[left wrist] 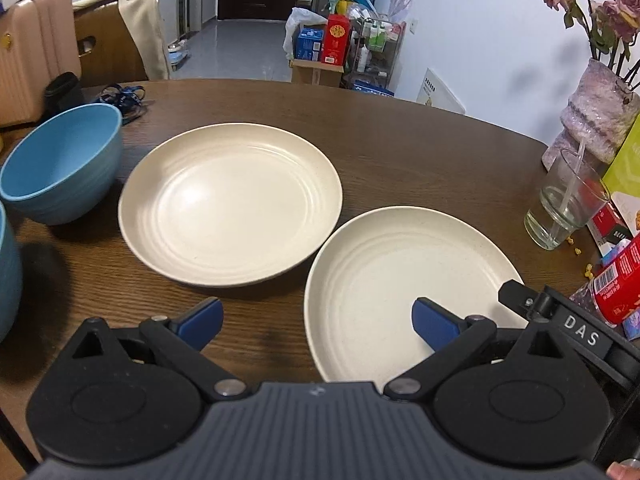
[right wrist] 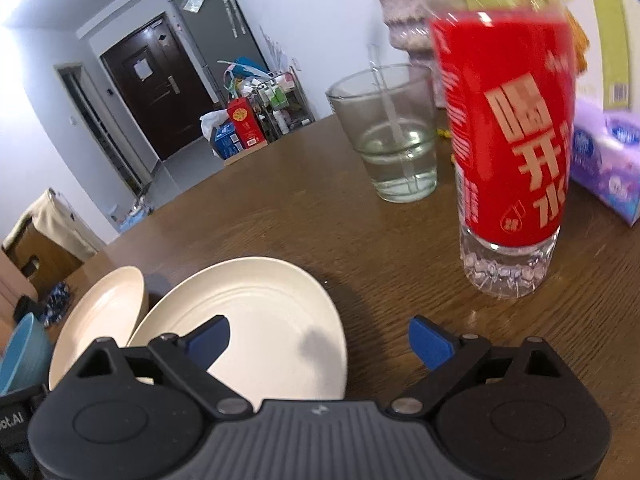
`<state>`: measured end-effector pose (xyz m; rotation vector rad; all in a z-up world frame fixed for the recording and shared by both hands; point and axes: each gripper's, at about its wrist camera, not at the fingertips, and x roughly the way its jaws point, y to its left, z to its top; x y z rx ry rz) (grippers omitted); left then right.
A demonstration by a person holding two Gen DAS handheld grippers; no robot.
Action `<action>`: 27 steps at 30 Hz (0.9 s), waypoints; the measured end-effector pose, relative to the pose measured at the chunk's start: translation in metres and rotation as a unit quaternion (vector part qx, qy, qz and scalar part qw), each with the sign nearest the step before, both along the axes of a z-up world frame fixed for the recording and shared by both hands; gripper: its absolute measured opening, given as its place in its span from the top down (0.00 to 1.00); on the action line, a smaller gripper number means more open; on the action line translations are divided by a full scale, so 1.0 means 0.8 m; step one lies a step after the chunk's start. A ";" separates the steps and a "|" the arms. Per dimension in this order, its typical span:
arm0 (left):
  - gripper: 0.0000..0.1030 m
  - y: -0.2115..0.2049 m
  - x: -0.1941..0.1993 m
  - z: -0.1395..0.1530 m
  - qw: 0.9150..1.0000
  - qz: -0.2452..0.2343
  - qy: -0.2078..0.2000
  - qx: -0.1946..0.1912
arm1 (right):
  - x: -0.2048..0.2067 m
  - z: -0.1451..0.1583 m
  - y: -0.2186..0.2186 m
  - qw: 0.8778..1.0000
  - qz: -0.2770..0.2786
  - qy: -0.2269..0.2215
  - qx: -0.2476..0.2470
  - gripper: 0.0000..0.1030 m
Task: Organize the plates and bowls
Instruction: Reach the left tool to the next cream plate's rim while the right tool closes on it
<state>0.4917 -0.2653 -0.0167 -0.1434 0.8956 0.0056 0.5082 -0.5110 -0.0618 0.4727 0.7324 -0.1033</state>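
Two empty cream plates and a blue bowl (left wrist: 60, 164) on a brown table (left wrist: 400, 152).

Far plate (left wrist: 230, 204) and near plate (left wrist: 400, 280) are ridged, almost touching. A glass (right wrist: 386, 136) holds water. Left gripper (left wrist: 318, 320) and right gripper (right wrist: 318, 342) gape wide, holding nothing.

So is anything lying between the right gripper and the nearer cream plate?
Nothing visible. The right gripper is open just above the nearer cream plate, one of its fingers already over it. The bottle and glass stand off to the side.
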 end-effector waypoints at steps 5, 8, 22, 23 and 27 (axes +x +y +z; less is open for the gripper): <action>0.05 0.005 0.013 -0.005 1.000 -0.004 0.012 -0.006 | 0.003 -0.009 -0.006 1.000 -0.001 0.003 0.007 0.12; 0.12 0.005 0.018 -0.011 1.000 -0.009 0.024 -0.011 | 0.005 -0.009 -0.004 1.000 0.003 0.003 0.005 0.17; 0.41 0.009 0.032 -0.031 0.998 -0.019 0.051 -0.023 | 0.011 -0.018 -0.003 1.000 0.017 0.009 0.012 0.63; 0.44 0.009 0.033 -0.032 0.998 -0.020 0.052 -0.024 | 0.011 -0.018 -0.002 1.000 0.017 0.010 0.013 0.65; 0.54 0.012 0.036 -0.036 0.998 -0.020 0.057 -0.027 | 0.008 -0.017 -0.003 1.000 0.017 0.015 0.008 0.72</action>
